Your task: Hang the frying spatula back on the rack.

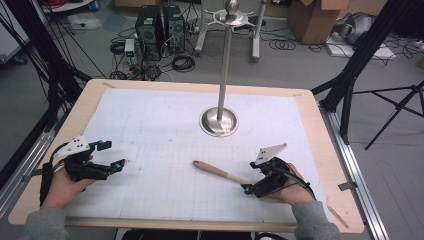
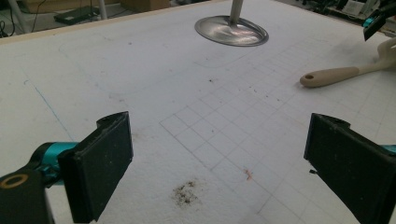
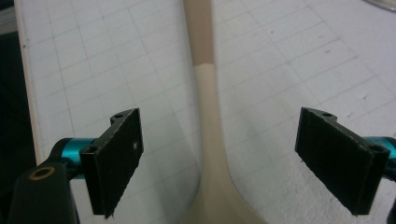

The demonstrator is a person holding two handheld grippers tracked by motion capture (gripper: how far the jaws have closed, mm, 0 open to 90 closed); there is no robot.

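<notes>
Spatula (image 1: 220, 173): cream-coloured, lying flat on the surface at lower centre-right of the high view; slim neck, darker tan handle with a small hole at its end, pointing up-left.
Right gripper (image 1: 246, 188): fingers (image 3: 116, 161) spread wide either side of the spatula's (image 3: 209, 135) neck, pads clear of it.
Left gripper (image 1: 121, 164): lower left, fingers (image 2: 100, 163) wide apart over bare gridded surface (image 1: 160, 130).
Metal stand (image 1: 219, 121): round base upper centre, well apart from the spatula.
</notes>
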